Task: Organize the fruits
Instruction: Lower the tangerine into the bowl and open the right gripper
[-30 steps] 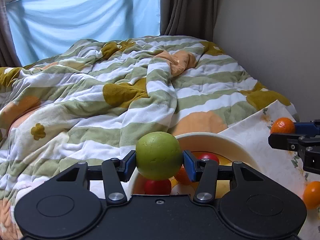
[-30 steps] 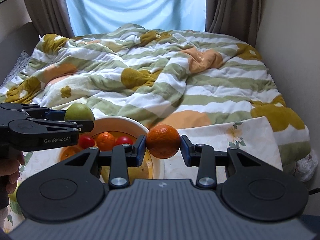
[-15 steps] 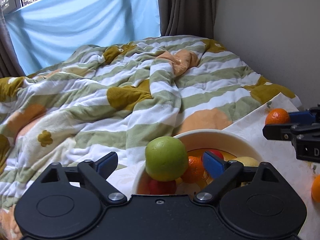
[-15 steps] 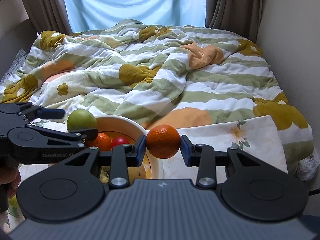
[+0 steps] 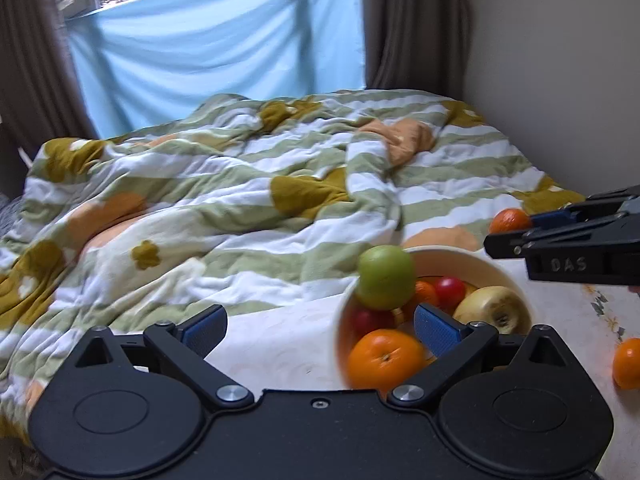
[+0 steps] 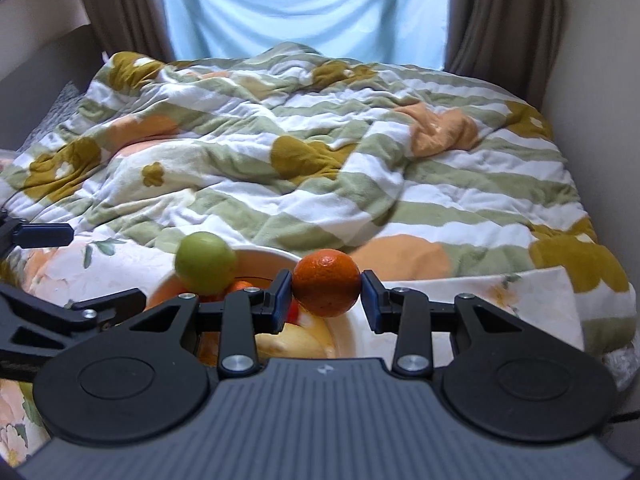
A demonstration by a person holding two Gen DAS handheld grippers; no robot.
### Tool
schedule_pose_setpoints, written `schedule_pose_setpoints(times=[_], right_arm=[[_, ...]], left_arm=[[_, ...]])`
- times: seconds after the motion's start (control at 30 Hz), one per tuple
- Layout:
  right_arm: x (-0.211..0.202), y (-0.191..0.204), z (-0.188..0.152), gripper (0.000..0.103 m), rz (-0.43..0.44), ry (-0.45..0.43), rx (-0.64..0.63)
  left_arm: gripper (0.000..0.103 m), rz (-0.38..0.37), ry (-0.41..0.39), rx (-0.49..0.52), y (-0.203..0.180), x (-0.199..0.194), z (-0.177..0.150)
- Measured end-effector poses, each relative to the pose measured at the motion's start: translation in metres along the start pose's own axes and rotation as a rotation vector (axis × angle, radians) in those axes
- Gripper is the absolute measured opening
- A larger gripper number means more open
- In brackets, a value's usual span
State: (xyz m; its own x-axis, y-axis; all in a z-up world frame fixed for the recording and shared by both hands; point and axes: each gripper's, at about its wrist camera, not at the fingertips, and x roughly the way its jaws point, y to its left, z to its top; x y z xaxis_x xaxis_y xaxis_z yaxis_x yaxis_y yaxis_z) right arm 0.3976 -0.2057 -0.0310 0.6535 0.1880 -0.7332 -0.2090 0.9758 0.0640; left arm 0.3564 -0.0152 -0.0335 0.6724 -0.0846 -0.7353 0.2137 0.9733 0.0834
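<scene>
A cream bowl [image 5: 494, 270] on the bed holds several fruits: a green apple [image 5: 385, 278] on top, an orange [image 5: 384, 358], red fruits and a pale yellow fruit [image 5: 490, 308]. My left gripper [image 5: 320, 326] is open and empty, just left of and before the bowl. My right gripper [image 6: 326, 296] is shut on an orange [image 6: 326, 282] above the bowl's [image 6: 344, 328] right rim. The green apple [image 6: 205, 262] also shows in the right wrist view. In the left wrist view the right gripper [image 5: 524, 230] and its orange [image 5: 510, 220] show at the right.
A striped green, white and orange duvet [image 5: 240, 200] covers the bed. The bowl stands on a floral cloth [image 6: 480, 300]. A loose orange [image 5: 628, 362] lies on the cloth at the right. A wall runs along the right, curtains at the back.
My left gripper opened, let the green apple go onto the fruit in the bowl, and drew back to the left. My right gripper kept the orange and moved over the bowl's rim.
</scene>
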Motion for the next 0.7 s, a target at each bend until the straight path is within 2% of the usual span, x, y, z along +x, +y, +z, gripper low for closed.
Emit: schedule_pose_setpoints(times=[0.27, 0.53, 0.57, 0.63, 0.7], right_arm=[[0.019, 0.035, -0.003, 0.052, 0.089, 0.015, -0.086], [0.035, 0.048, -0.012, 0.053, 0.111, 0.038, -0.124], [0.034, 0.048, -0.013, 0.056, 0.108, 0.032, -0.132], [0.031, 0.051, -0.015, 0.068, 0.102, 0.019, -0.155], [0.027, 0.05, -0.016, 0.086, 0.102, 0.007, -0.157]], left_arm=[[0.102, 0.032, 0.009, -0.072, 0.021, -0.012, -0.012], [0.102, 0.067, 0.009, -0.104, 0.03, -0.015, -0.023], [0.102, 0.063, 0.013, -0.109, 0.032, -0.016, -0.024], [0.102, 0.062, 0.022, -0.114, 0.033, -0.016, -0.026], [0.102, 0.061, 0.025, -0.116, 0.032, -0.018, -0.028]])
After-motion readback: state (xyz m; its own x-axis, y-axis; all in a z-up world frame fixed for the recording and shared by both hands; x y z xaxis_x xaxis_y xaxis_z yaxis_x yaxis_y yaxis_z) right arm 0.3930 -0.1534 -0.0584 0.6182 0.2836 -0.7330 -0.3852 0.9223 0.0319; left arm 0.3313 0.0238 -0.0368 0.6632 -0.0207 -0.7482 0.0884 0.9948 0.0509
